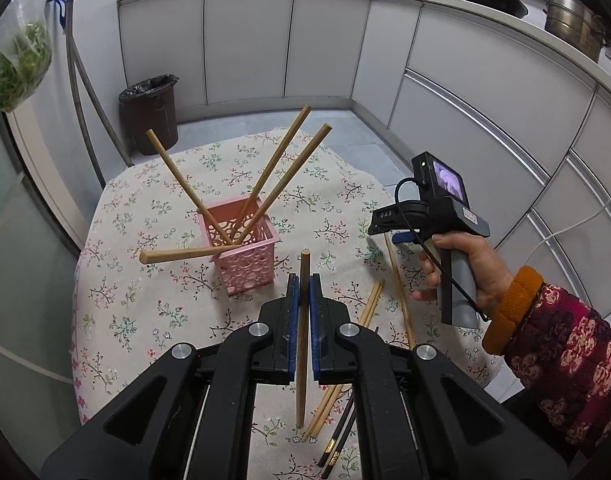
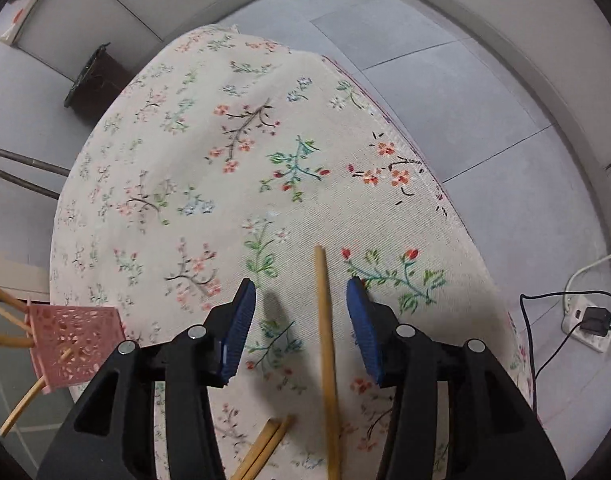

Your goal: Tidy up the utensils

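My left gripper [image 1: 304, 286] is shut on a wooden chopstick [image 1: 302, 360], held upright between its blue pads just right of the pink perforated basket [image 1: 247, 256]. Several wooden chopsticks [image 1: 279, 160] lean out of that basket. My right gripper [image 2: 301, 290] is open over the floral tablecloth [image 2: 225, 160]. A loose wooden chopstick [image 2: 327, 340] lies between its fingers and touches neither pad. In the left wrist view a hand holds the right gripper [image 1: 399, 239] pointing down at the table's right side. The basket [image 2: 75, 340] shows at the right wrist view's left edge.
More wooden chopsticks [image 1: 369, 308] and a dark pair [image 1: 339, 438] lie on the cloth near me. A lined bin [image 1: 149, 114] stands on the floor beyond the table. Cabinets [image 1: 485, 92] curve round behind. A power strip [image 2: 585, 322] with a cable lies on the floor to the right.
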